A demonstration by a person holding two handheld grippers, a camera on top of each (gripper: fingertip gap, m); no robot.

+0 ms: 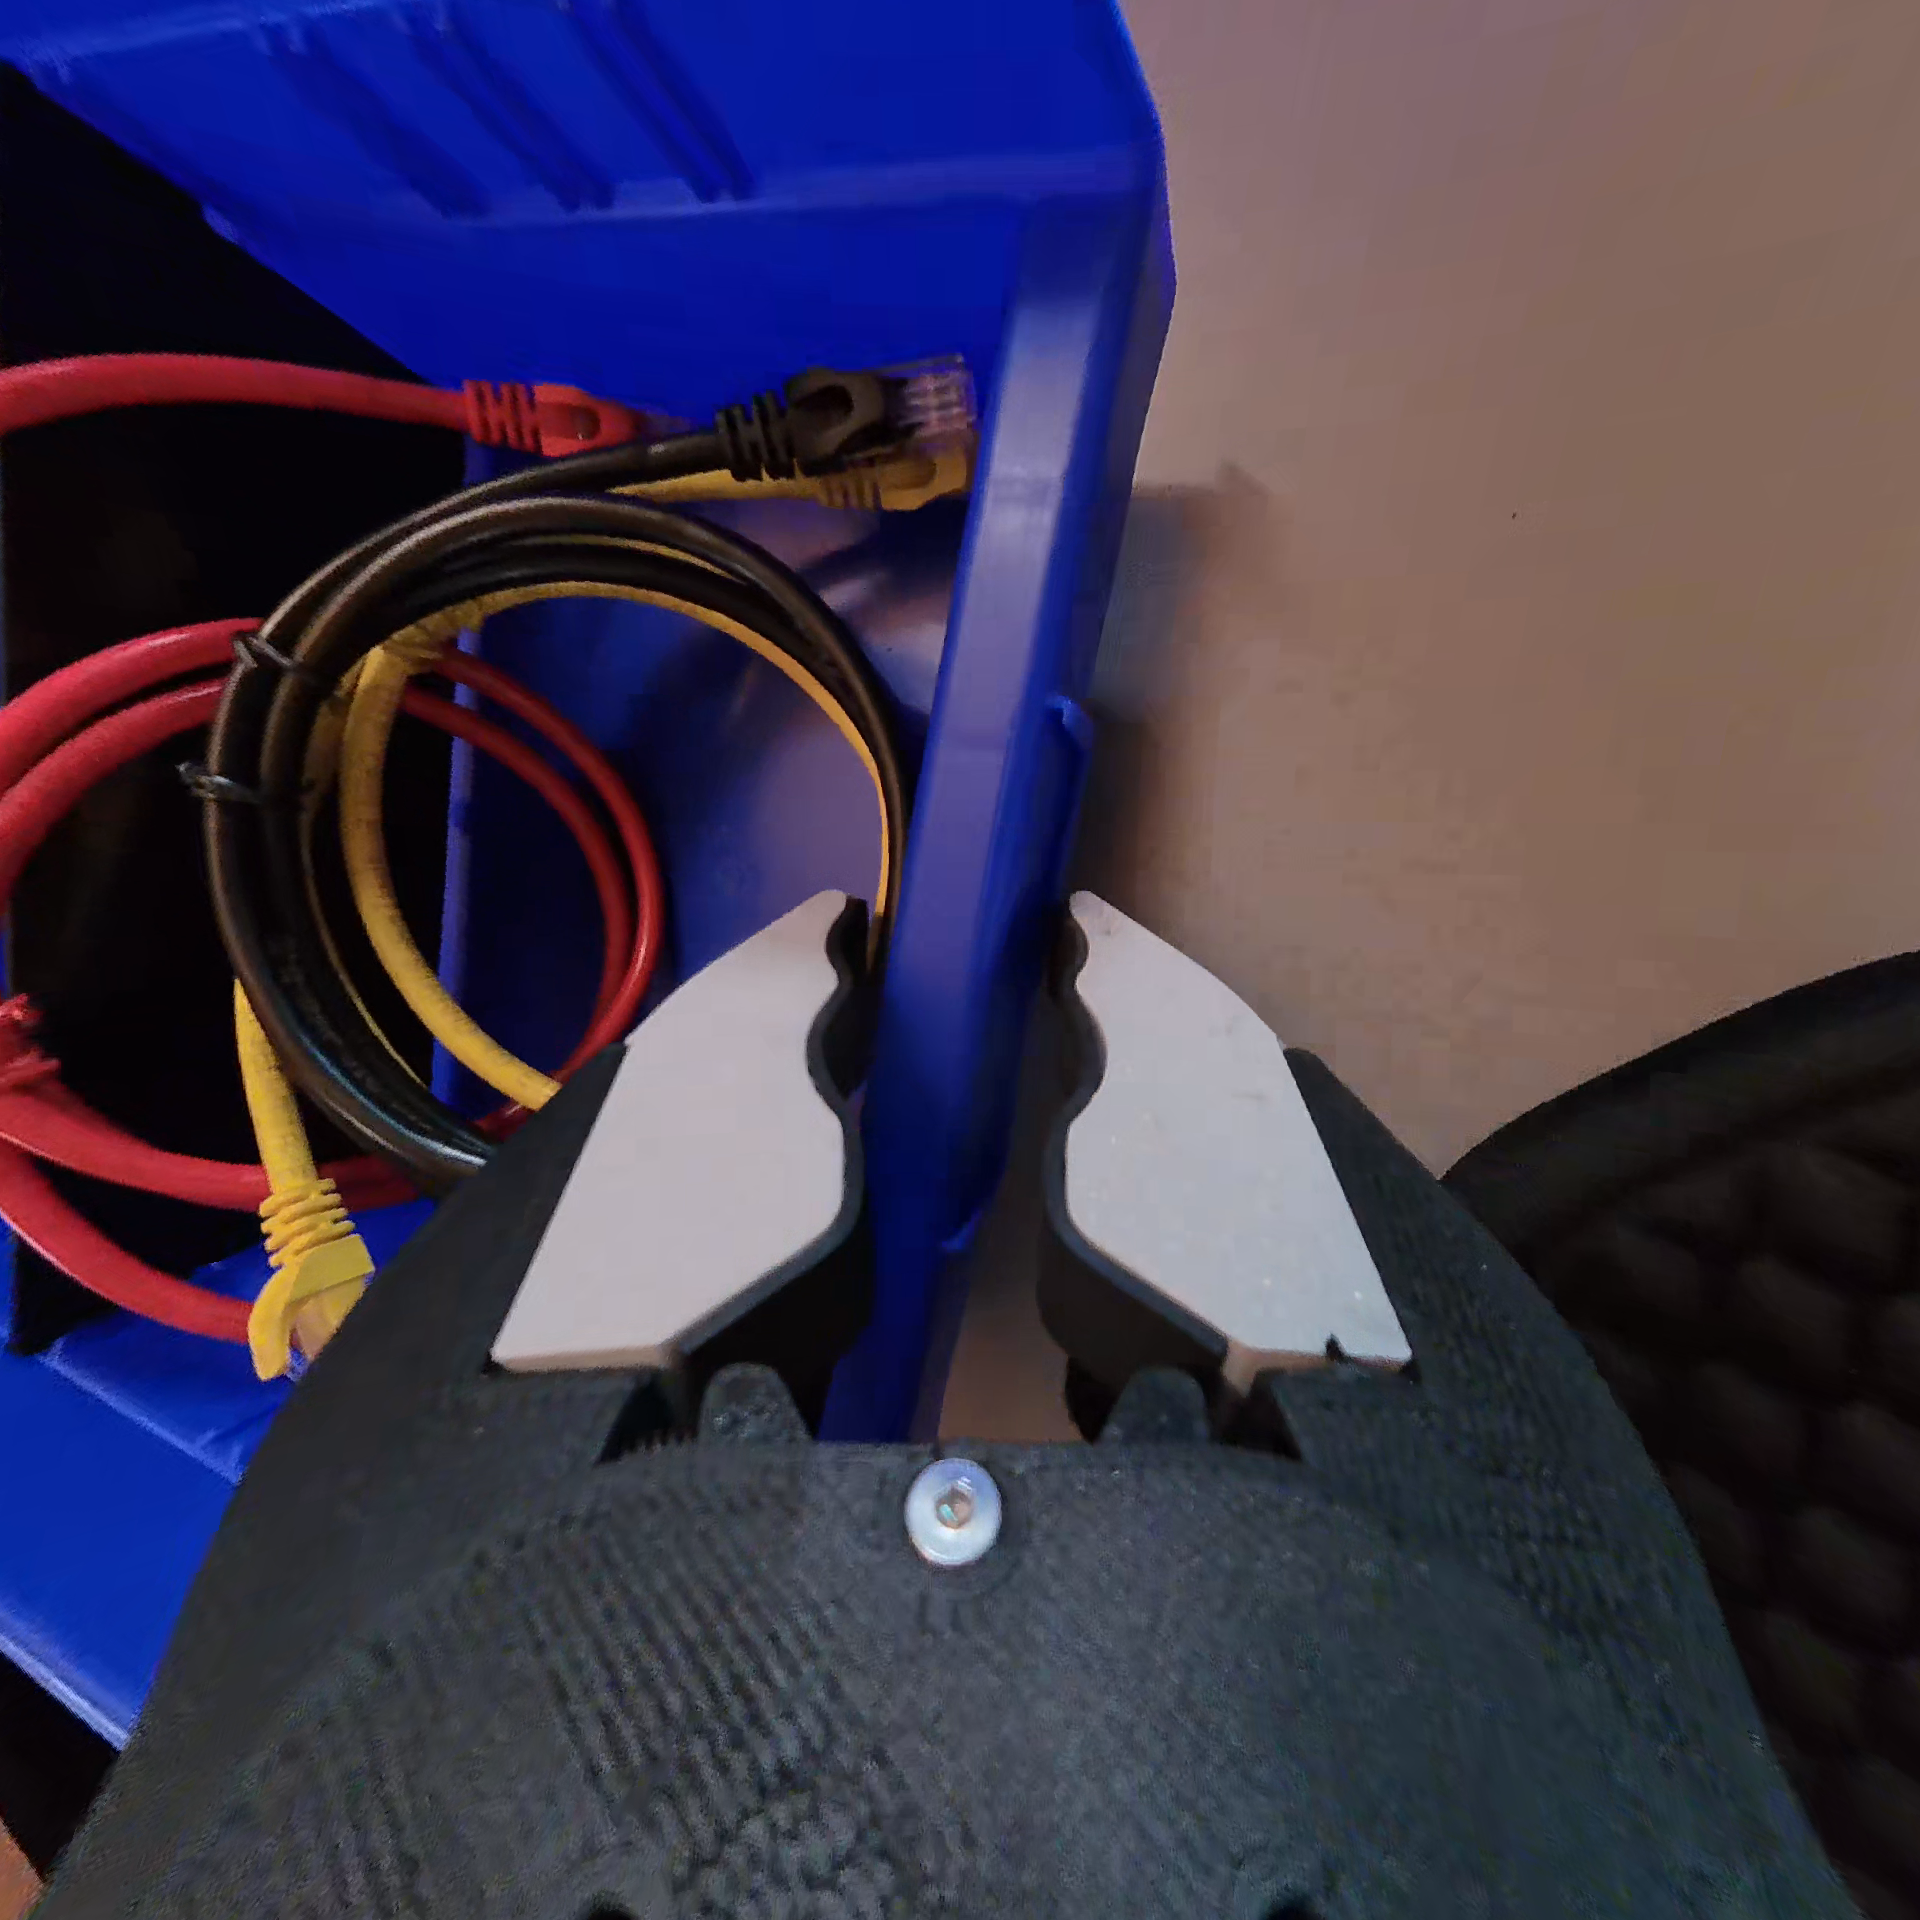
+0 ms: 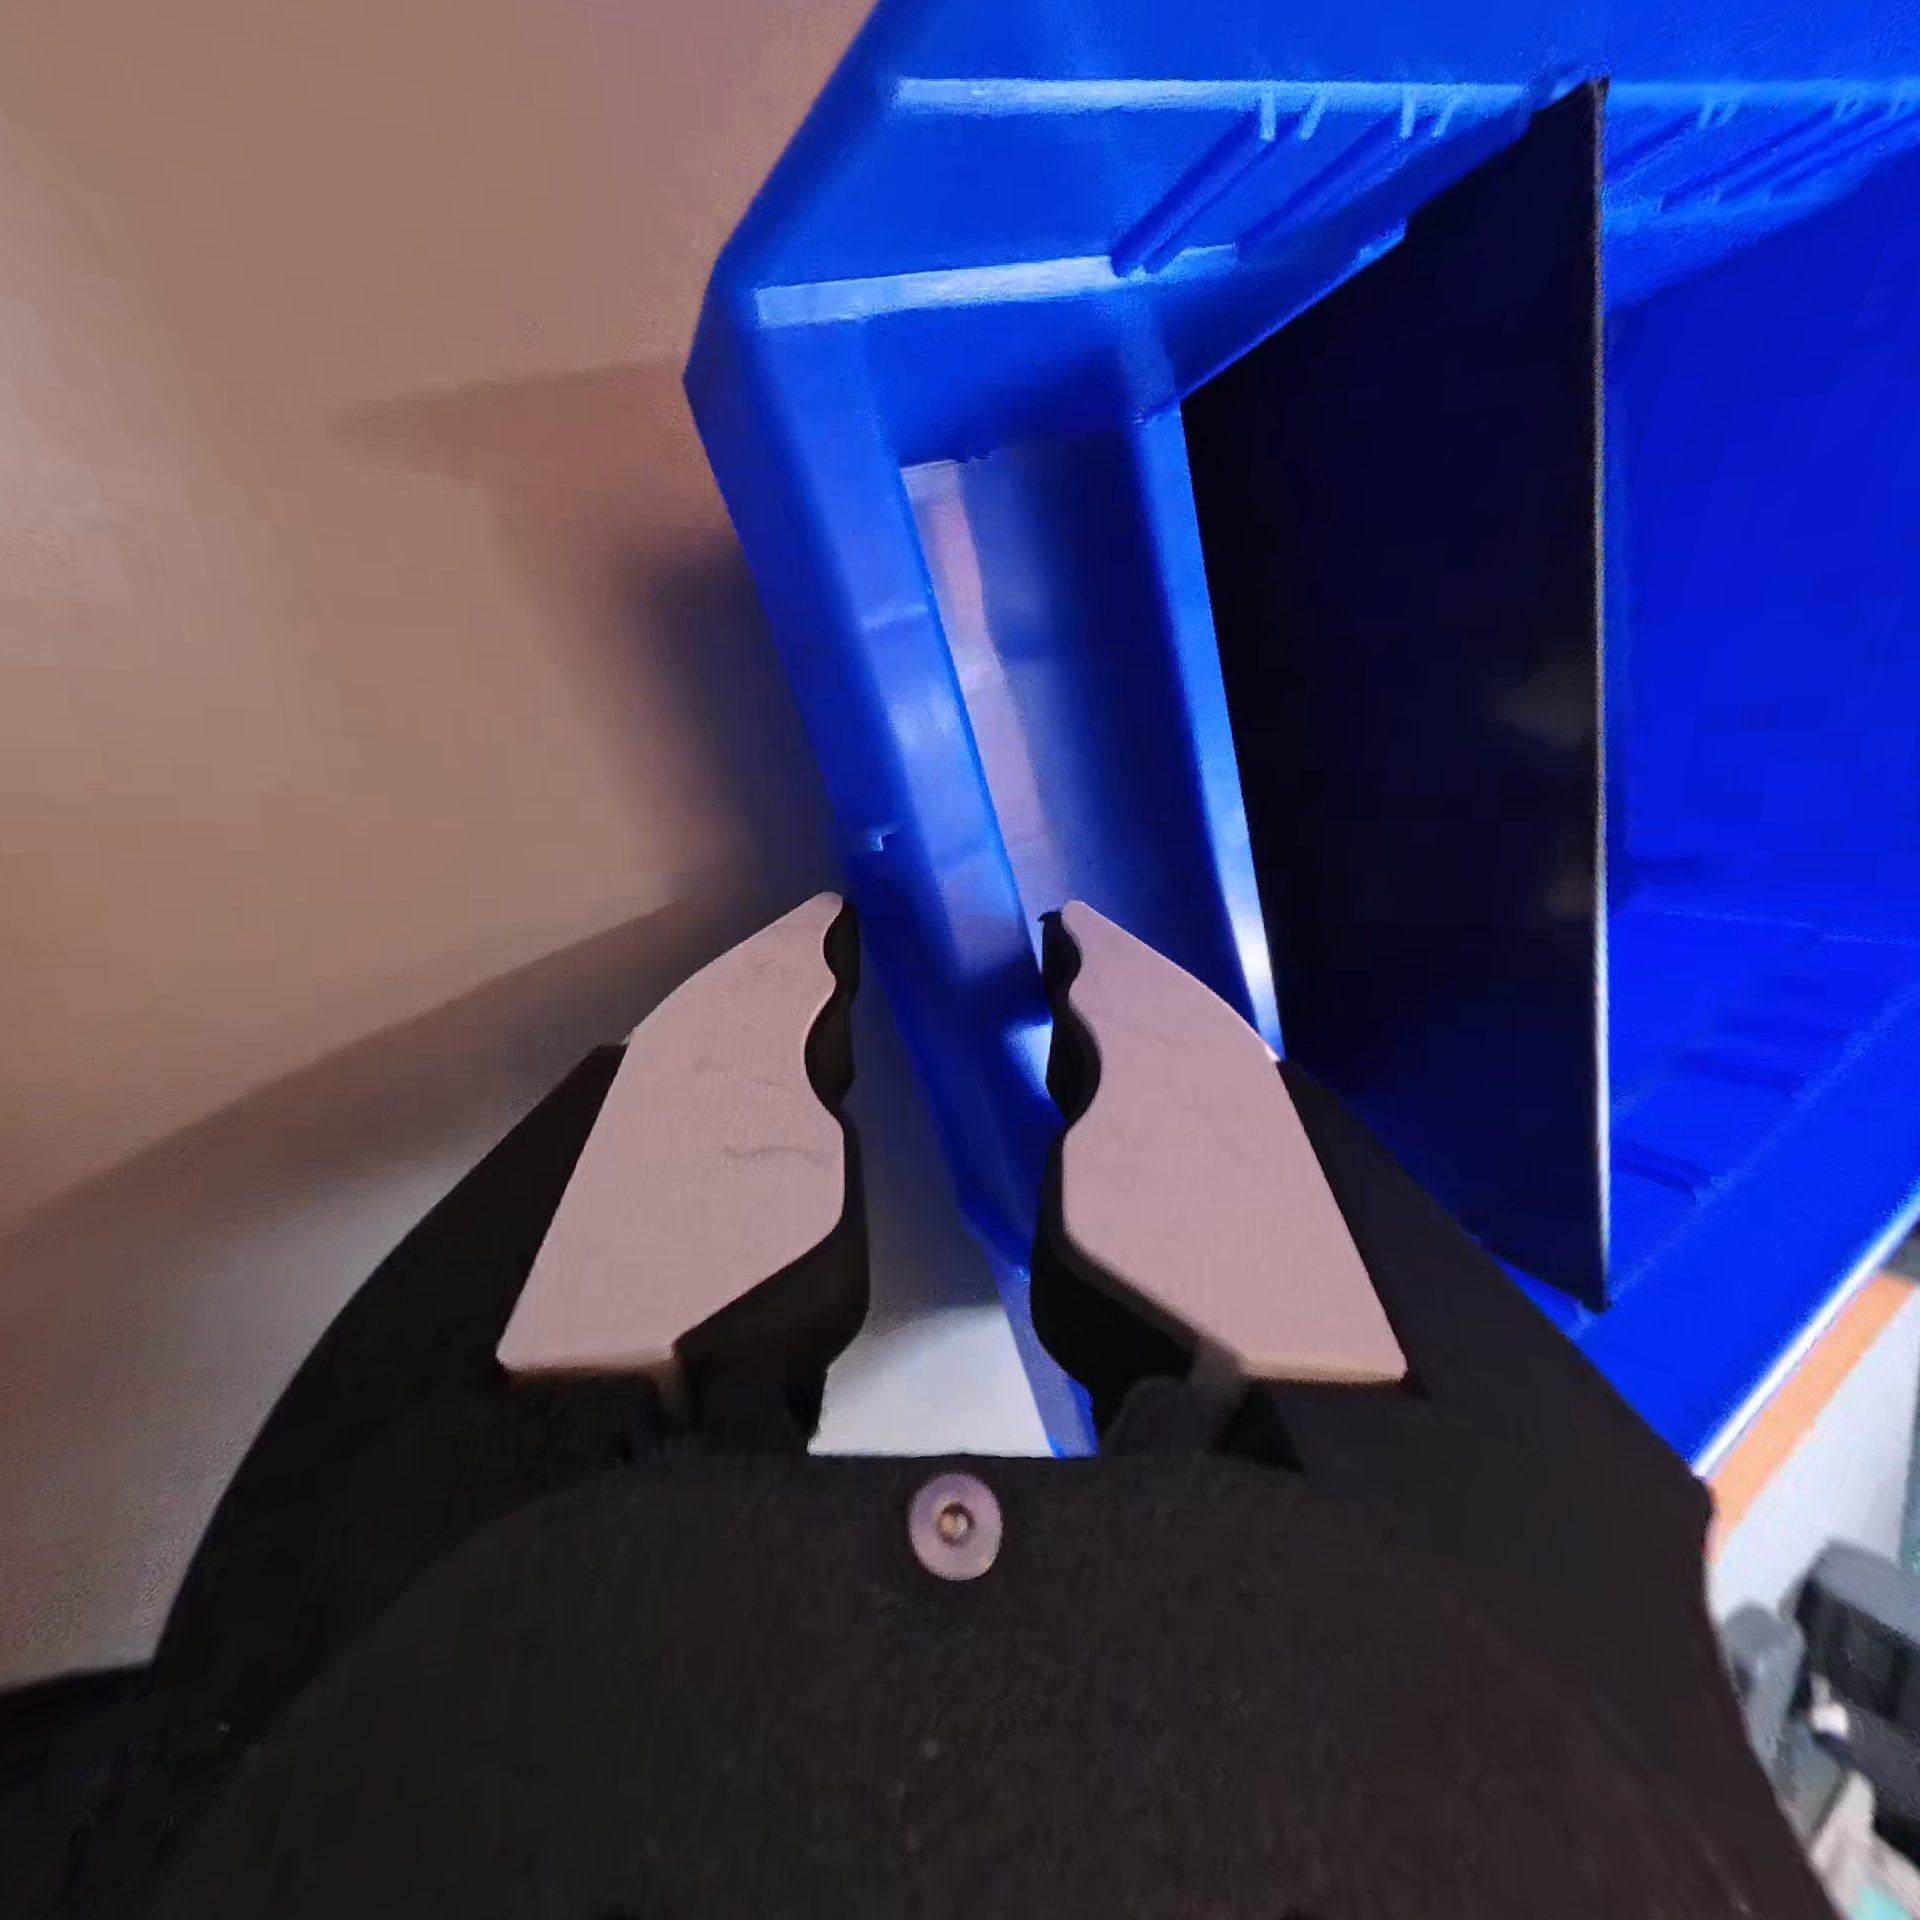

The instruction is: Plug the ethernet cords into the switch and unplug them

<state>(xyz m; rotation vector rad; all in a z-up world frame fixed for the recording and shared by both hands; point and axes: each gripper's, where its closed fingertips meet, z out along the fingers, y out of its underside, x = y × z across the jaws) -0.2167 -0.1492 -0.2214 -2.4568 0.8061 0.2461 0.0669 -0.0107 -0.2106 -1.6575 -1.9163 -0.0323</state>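
The left gripper [image 1: 961,914] clamps the side wall of the blue bin [image 1: 997,727]; the right gripper [image 2: 951,920] seems to clamp its opposite wall. Inside the bin lie coiled red [image 1: 582,831], black [image 1: 260,883] and yellow [image 1: 364,831] ethernet cords, beside a black divider [image 2: 1403,727]. No writing is legible.

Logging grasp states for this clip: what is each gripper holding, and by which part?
Both straddle walls of the blue bin: the left gripper at the cord compartment, the right gripper at an end wall. Firm clamping cannot be told; no cord is held.
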